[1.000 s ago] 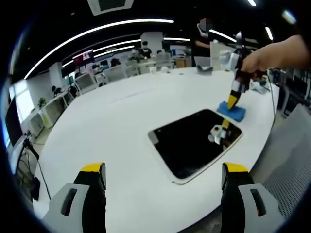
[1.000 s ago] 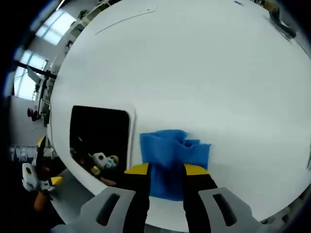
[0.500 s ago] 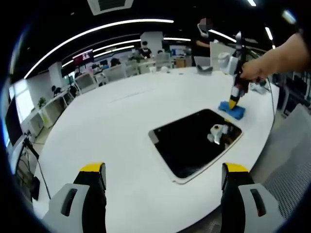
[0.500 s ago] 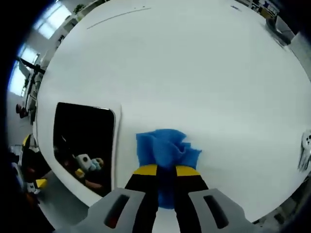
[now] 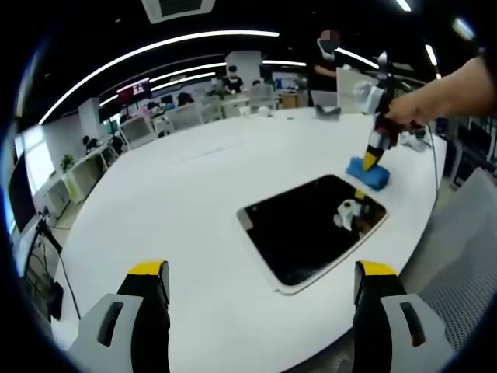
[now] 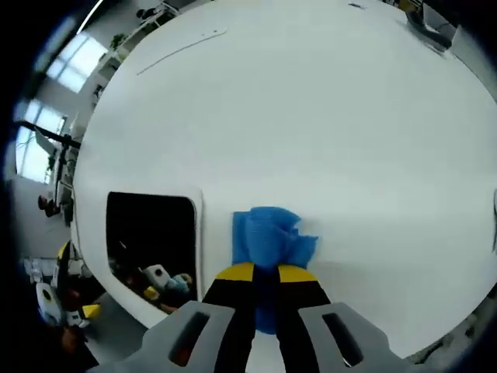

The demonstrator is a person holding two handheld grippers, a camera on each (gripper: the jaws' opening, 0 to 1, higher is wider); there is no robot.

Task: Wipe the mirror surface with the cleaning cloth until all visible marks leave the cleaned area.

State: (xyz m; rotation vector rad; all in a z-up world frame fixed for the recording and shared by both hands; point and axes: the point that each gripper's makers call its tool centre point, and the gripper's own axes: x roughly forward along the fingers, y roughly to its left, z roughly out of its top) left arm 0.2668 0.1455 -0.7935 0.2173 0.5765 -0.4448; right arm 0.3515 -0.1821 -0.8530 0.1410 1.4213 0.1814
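The left gripper (image 5: 260,307) has two pale grey moulded jaws, each with a dark oval slot in its outer face, a black inner finger and a yellow cap at the tip. The right gripper (image 6: 266,273) is built alike: grey shells with dark slots, black fingers (image 6: 231,299) and yellow tips. Seen from the left gripper view, the right gripper (image 5: 372,159) tapers from a grey-white body through black to a yellow point, held in a bare hand (image 5: 408,111) with no sleeve in sight.

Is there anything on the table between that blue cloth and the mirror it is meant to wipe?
Nothing visible. The right gripper is shut on the blue cloth, which lies on the white table right beside the mirror. There is just a narrow strip of bare tabletop between them.
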